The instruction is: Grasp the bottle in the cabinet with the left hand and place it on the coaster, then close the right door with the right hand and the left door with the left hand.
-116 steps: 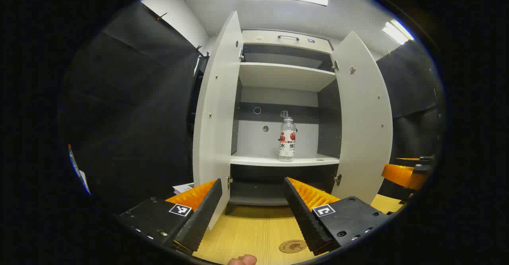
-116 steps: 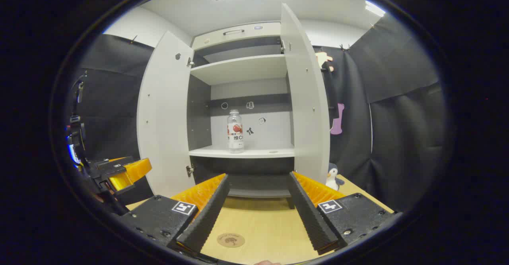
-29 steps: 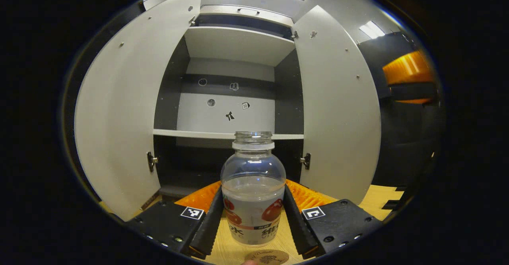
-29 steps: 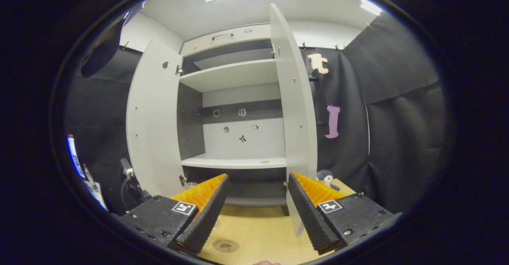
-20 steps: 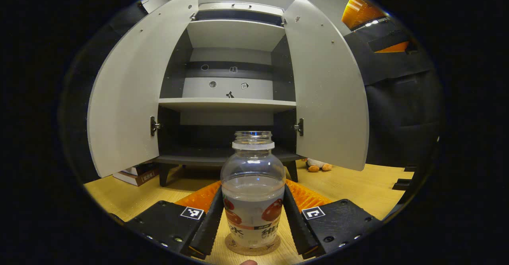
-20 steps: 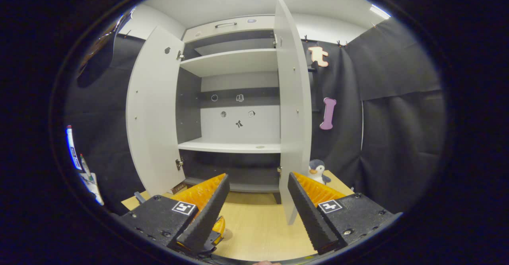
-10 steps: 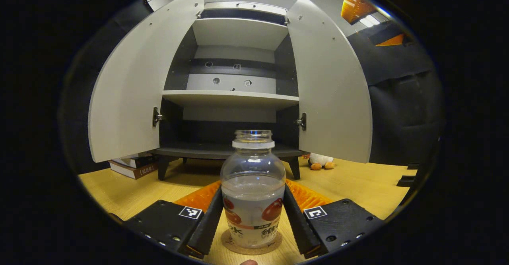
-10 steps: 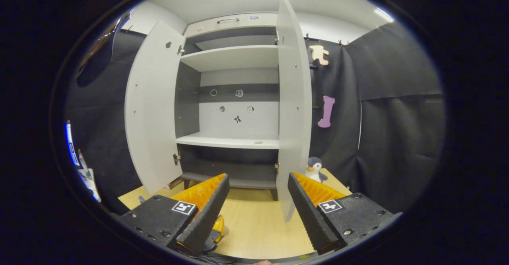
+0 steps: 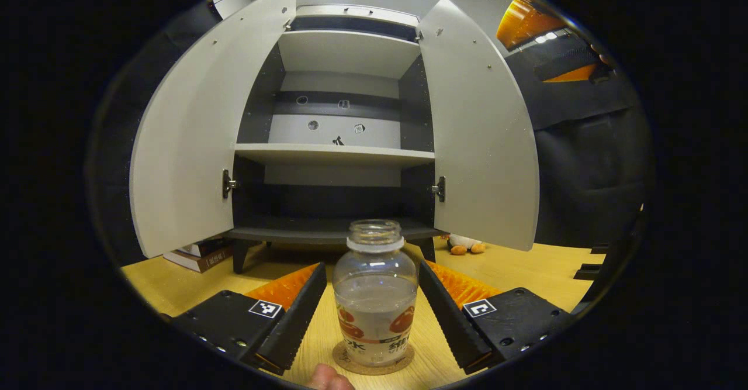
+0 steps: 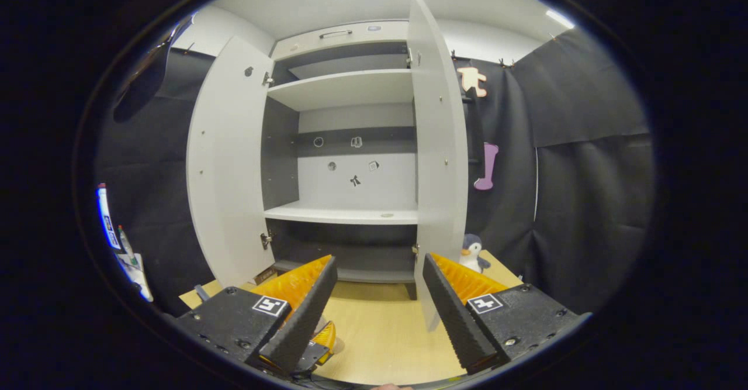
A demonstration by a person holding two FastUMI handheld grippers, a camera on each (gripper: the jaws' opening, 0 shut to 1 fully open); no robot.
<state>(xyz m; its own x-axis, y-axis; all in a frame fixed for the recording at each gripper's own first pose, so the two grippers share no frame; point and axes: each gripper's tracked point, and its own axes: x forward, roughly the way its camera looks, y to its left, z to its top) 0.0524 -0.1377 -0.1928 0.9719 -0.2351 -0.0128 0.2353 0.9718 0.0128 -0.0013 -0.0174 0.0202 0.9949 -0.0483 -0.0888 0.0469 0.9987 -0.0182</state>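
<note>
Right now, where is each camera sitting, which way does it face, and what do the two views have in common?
Left gripper view: rides the left gripper, low over the table, facing the bottle on the coaster between its open fingers; a fingertip shows below.
Right gripper view: rides the right gripper, held higher, facing the right door; its fingers stand open.
Shared: the open cabinet and both doors.

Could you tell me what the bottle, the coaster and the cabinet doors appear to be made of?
Bottle: clear, glossy, probably plastic; liquid shows through.
Coaster: matte brown disc, likely cork.
Cabinet doors: flat, matte, pale grey panels, probably laminated board.
</note>
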